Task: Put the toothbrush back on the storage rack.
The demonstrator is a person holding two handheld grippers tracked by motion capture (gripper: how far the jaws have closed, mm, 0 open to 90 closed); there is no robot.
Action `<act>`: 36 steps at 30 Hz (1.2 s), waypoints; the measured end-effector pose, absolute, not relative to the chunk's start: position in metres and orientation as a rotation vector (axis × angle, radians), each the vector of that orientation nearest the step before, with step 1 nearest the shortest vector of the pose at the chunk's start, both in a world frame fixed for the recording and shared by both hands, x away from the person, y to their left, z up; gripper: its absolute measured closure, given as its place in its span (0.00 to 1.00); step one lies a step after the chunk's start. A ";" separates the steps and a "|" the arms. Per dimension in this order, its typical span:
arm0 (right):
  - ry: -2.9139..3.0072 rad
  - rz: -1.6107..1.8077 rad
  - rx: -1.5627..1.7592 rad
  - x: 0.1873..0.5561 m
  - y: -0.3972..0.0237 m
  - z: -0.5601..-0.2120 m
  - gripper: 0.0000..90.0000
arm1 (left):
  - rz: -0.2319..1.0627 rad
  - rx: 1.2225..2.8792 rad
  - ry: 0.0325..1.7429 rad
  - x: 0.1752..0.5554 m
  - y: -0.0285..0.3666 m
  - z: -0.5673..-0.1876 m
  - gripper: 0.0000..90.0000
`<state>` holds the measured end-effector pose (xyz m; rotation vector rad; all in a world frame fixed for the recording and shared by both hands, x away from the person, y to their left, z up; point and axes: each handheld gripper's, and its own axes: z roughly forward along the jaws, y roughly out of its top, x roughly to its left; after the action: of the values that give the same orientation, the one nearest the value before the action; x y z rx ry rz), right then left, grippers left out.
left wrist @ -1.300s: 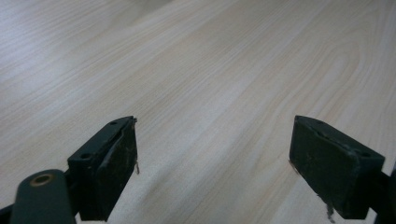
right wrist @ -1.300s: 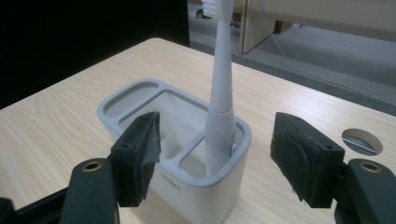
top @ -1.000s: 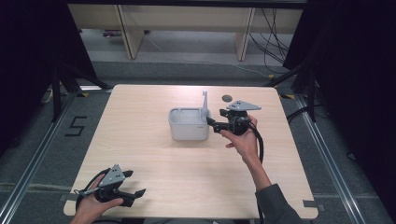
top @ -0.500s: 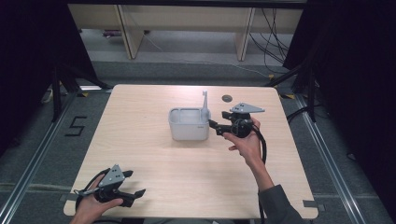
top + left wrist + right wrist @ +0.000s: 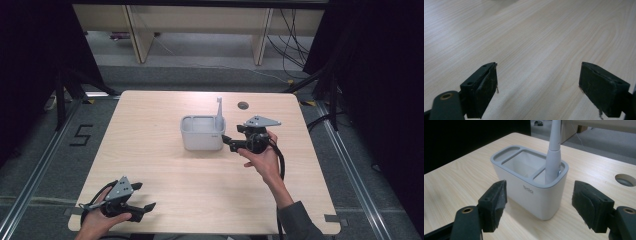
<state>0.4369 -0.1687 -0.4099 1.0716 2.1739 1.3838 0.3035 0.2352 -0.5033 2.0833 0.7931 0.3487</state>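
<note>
A white holder (image 5: 202, 134) with a grey rim and three compartments stands mid-table. A white stick-like handle (image 5: 219, 112) stands upright in its right end compartment (image 5: 554, 157). My right gripper (image 5: 227, 142) sits just right of the holder, level and pointing at its end wall (image 5: 531, 192). Its jaws have just been opening and stand open (image 5: 539, 195) with nothing between the pads, a short way off the holder. My left gripper (image 5: 145, 197) rests open at the table's front left, over bare wood (image 5: 537, 82).
The light wooden table (image 5: 200, 190) has a round cable hole (image 5: 243, 105) behind the right gripper, also seen in the right gripper view (image 5: 625, 180). Dark floor, rails and a shelf frame surround the table. The right gripper's cable trails along the forearm.
My right gripper has drawn slightly back from the holder toward the near side, with its jaws wider apart. The left gripper has not moved.
</note>
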 end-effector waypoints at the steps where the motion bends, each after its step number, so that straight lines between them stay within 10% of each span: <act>1: 2.175 1.393 1.057 0.437 -0.169 -0.411 0.31 | 0.349 2.083 0.793 0.304 0.235 -0.503 0.17; 36: 2.237 1.383 1.002 0.409 -0.161 -0.428 0.25 | 0.352 2.071 0.793 0.303 0.234 -0.504 0.17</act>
<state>0.4092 -0.1610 -0.4277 1.0018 2.2374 1.3829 0.3033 0.2342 -0.5043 2.0705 0.7927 0.3515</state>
